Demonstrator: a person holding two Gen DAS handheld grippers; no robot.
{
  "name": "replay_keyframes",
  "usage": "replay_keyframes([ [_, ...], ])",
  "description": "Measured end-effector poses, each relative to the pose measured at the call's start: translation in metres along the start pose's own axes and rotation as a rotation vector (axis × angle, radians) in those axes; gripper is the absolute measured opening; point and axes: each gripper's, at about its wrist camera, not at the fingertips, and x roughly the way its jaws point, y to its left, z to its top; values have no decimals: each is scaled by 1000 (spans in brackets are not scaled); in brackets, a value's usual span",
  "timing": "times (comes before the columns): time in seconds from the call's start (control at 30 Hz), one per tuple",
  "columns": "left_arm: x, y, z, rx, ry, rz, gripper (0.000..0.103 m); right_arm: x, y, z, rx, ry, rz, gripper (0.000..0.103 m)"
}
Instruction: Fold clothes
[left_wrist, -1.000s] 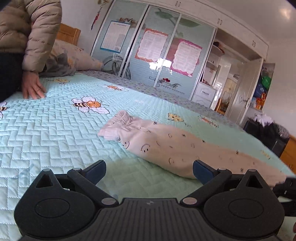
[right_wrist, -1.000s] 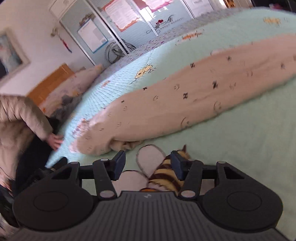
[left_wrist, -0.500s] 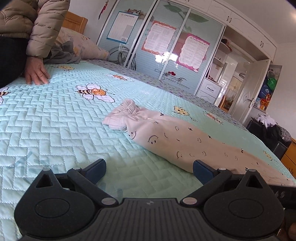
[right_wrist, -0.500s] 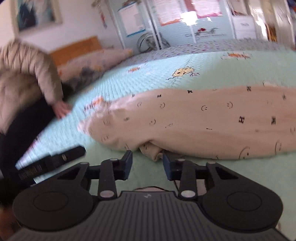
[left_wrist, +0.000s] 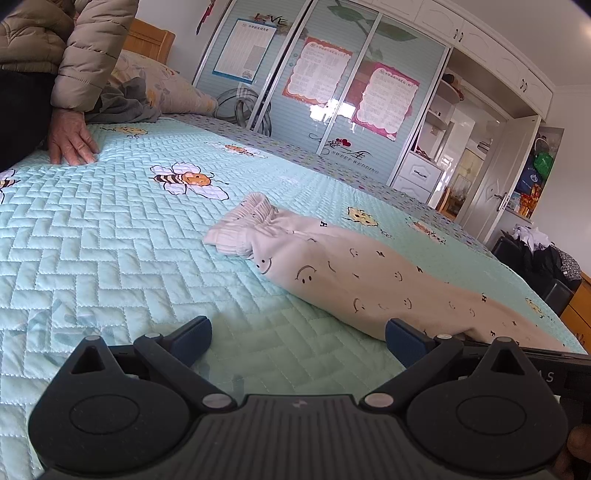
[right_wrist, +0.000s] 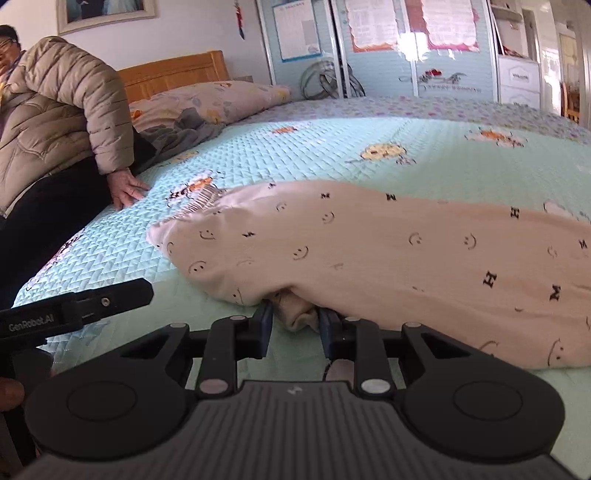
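Note:
A long cream garment (left_wrist: 351, 273) printed with smiley faces and letters lies across the mint quilted bedspread (left_wrist: 110, 240), its ribbed end toward the left. In the right wrist view the garment (right_wrist: 369, 240) fills the middle. My right gripper (right_wrist: 295, 317) has its blue pads pressed on a bunched fold at the garment's near edge. My left gripper (left_wrist: 297, 328) hangs wide open just above the bedspread, with its right finger (left_wrist: 400, 338) close to the garment's near edge and nothing between the fingers. The left gripper (right_wrist: 92, 306) also shows as a black bar to the left of the right one.
A person in a beige puffy jacket leans at the bed's left side, one hand (left_wrist: 72, 142) flat on the bedspread. A pillow (left_wrist: 159, 85) and a grey cloth (left_wrist: 122, 103) lie at the headboard end. A wardrobe (left_wrist: 332, 92) stands beyond the bed, and dark bags (left_wrist: 535, 258) at the right.
My right gripper has moved up to the garment's near edge and its fingers have narrowed onto a fold of it. The left gripper stayed open and drifted slightly closer.

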Motion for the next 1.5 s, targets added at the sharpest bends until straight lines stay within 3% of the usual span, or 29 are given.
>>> replay_keyframes([
  [0.07, 0, 0, 0, 1, 0, 1, 101, 4, 1, 2, -36, 21, -7, 27],
  [0.13, 0, 0, 0, -2, -1, -2, 101, 8, -1, 3, -61, 50, 1, 10],
  [0.17, 0, 1, 0, -6, -3, -5, 101, 9, -2, 3, -71, 68, 11, 8],
  [0.27, 2, 1, 1, -8, 1, -5, 101, -17, 25, -5, -273, 78, 56, 7],
  [0.33, 4, -2, 1, 8, 10, 11, 101, -24, 34, -12, -355, 86, 28, 7],
  [0.43, 3, -1, 1, 2, 2, 2, 101, -17, 24, -17, -287, 117, 40, 6],
  [0.53, 3, 1, 1, -8, 1, -3, 101, -20, 43, -23, -359, 109, 43, 8],
  [0.63, 4, 1, 1, -5, 2, 0, 101, -25, 43, -23, -325, 108, 44, 8],
  [0.7, 4, 1, 2, -4, 3, 1, 101, -36, 52, -22, -334, 83, 111, 6],
  [0.8, 4, 1, 2, -9, 0, -3, 101, -39, 73, -38, -409, 128, 154, 6],
  [0.87, 4, 2, 1, -14, 0, -6, 101, -45, 58, -33, -278, 89, 122, 9],
  [0.93, 4, 1, 1, -7, 2, -1, 101, -52, 40, -27, -156, 36, 75, 22],
  [1.0, 4, 0, 2, -3, 4, 2, 101, -54, 28, -21, -100, 0, 31, 47],
  [1.07, 6, -2, 3, -2, 5, 3, 101, -47, 23, -19, -77, -3, 16, 56],
  [1.4, 9, -4, 3, 6, 7, 8, 101, -21, 11, -19, 126, 17, 31, 57],
  [1.5, 8, -4, 3, 10, 4, 9, 101, -16, 7, -20, 175, 16, 37, 52],
])
